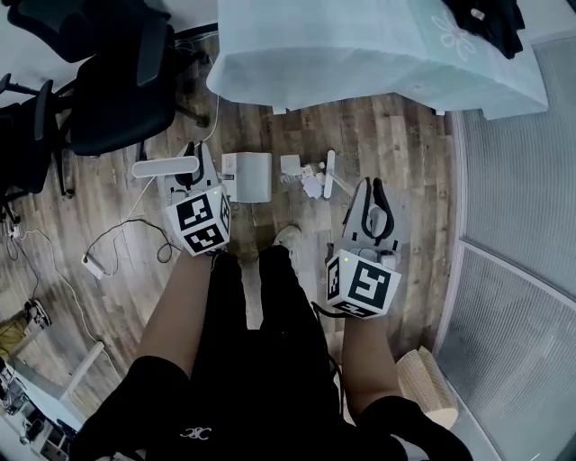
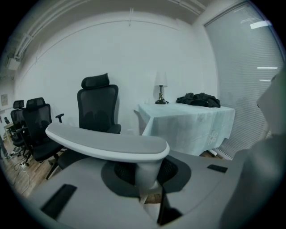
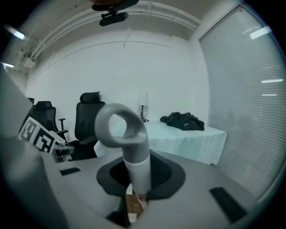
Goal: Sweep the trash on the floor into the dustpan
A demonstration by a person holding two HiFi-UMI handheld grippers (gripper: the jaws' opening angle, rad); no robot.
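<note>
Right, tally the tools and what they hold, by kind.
tools: 2 (left tool, right tool)
dustpan: 1
broom: 1
Total: 4

floor (image 1: 387,135): wood planks, matt, grain visible. tablecloth (image 1: 360,45): pale cloth, soft folds, flower pattern at the right end. dark garment (image 1: 490,18) on it: crumpled cloth. dustpan (image 1: 247,176): white plastic, smooth. dustpan handle (image 2: 107,145): grey plastic, satin. broom handle (image 3: 127,134): matt grey plastic loop, smooth white shaft below. trash (image 1: 310,183): crumpled white paper. chairs (image 1: 117,90): black fabric.
</note>
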